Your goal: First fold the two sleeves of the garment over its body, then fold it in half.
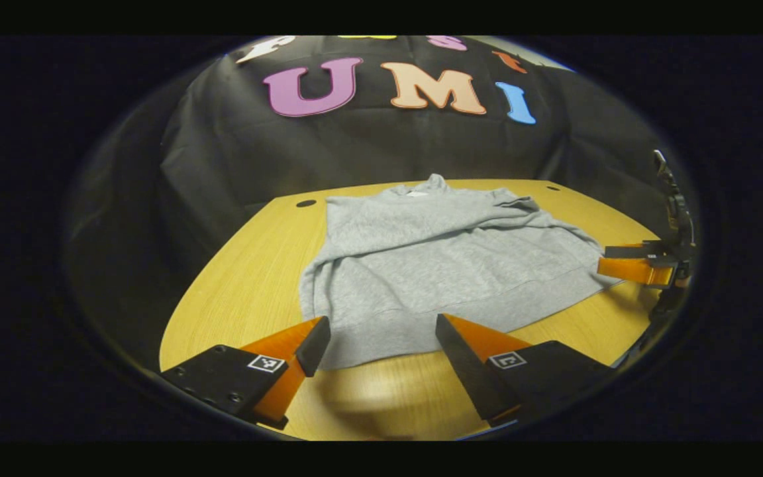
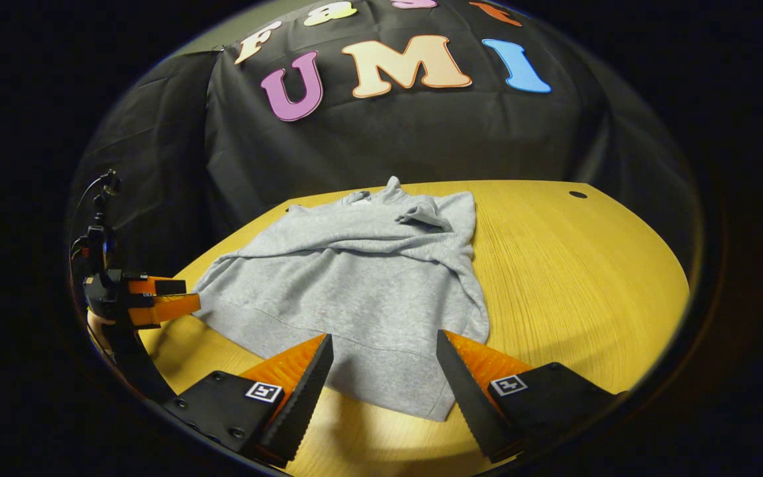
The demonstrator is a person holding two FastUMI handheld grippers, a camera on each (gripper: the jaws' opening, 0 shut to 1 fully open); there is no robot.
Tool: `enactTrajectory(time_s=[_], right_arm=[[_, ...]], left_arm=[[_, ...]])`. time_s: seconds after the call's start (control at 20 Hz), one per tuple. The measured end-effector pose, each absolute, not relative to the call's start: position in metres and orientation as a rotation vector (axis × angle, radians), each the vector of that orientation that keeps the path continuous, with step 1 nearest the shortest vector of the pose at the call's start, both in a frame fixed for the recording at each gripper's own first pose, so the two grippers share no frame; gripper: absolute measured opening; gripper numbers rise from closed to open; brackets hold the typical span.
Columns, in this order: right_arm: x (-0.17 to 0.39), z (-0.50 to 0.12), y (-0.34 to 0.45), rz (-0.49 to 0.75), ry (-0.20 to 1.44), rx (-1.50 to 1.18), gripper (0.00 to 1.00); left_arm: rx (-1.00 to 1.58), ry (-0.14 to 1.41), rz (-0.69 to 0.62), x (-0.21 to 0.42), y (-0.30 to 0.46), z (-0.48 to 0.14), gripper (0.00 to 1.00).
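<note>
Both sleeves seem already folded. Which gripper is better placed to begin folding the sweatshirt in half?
Neither clearly: left gripper and right gripper hang open at the hem of the grey sweatshirt, one near each corner. Probably both lift together.

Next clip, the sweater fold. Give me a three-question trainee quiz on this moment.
1. True or false: both sleeves of the grey sweater already lie folded over its body.
2. Which end of the sweater is nearest the left gripper and right gripper? A collar, B hem, C a cuff.
3. Fill in: the sweater lies on a wooden ____.

Key: 1 true. 2 B; both grippers hover open at the hem, gripping nothing. 3 table.
</note>
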State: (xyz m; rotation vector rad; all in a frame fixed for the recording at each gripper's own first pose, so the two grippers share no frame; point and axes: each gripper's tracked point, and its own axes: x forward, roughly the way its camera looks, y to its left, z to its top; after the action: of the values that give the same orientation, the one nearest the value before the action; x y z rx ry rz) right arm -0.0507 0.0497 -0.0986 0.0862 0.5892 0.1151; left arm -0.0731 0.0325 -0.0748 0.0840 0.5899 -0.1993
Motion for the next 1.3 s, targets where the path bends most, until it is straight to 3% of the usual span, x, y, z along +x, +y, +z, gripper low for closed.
enactTrajectory(time_s=[0.1, 0.15, 0.2, 0.35, 0.4, 0.45, 0.75, 0.85, 0.9, 1.0, 1.1, 1.15, 1.25, 1.3], right_arm=[[-0.052, -0.099, 0.05, 0.113, 0.594, 0.08, 0.98], [-0.05, -0.1, 0.05, 0.113, 0.6, 0.079, 0.93], [-0.05, -0.102, 0.05, 0.111, 0.604, 0.077, 0.98], [-0.052, -0.103, 0.051, 0.114, 0.614, 0.053, 0.98], [-0.051, -0.104, 0.052, 0.114, 0.617, 0.039, 0.98], [-0.051, -0.105, 0.052, 0.112, 0.62, 0.026, 0.98], [-0.051, -0.108, 0.05, 0.083, 0.624, -0.02, 0.98], [-0.051, -0.108, 0.052, 0.086, 0.624, -0.021, 0.98], [-0.051, -0.107, 0.052, 0.085, 0.624, -0.022, 0.94], [-0.051, -0.108, 0.051, 0.08, 0.625, -0.025, 0.98], [-0.052, -0.109, 0.054, 0.085, 0.628, -0.025, 0.92], [-0.052, -0.109, 0.057, 0.097, 0.629, -0.016, 0.95], [-0.054, -0.108, 0.06, 0.096, 0.629, -0.018, 0.7], [-0.054, -0.108, 0.062, 0.105, 0.632, -0.027, 0.69]], left_arm=[[0.07, 0.604, -0.19, -0.074, 0.034, -0.08, 1.0], [0.06, 0.61, -0.188, -0.073, 0.035, -0.082, 0.95], [0.049, 0.617, -0.183, -0.074, 0.036, -0.086, 0.95], [0.034, 0.629, -0.169, -0.074, 0.037, -0.092, 0.96], [0.033, 0.624, -0.169, -0.074, 0.037, -0.092, 1.0], [0.032, 0.625, -0.168, -0.073, 0.037, -0.092, 0.96], [0.022, 0.619, -0.164, -0.075, 0.037, -0.094, 0.99], [0.022, 0.608, -0.173, -0.076, 0.034, -0.094, 0.95], [0.021, 0.599, -0.179, -0.075, 0.034, -0.095, 0.93], [0.017, 0.599, -0.19, -0.077, 0.032, -0.095, 0.85], [0.013, 0.601, -0.203, -0.078, 0.029, -0.094, 0.75], [0.01, 0.602, -0.214, -0.079, 0.025, -0.093, 0.69], [-0.001, 0.606, -0.235, -0.076, 0.019, -0.094, 0.52], [-0.009, 0.606, -0.243, -0.076, 0.016, -0.093, 0.44]])
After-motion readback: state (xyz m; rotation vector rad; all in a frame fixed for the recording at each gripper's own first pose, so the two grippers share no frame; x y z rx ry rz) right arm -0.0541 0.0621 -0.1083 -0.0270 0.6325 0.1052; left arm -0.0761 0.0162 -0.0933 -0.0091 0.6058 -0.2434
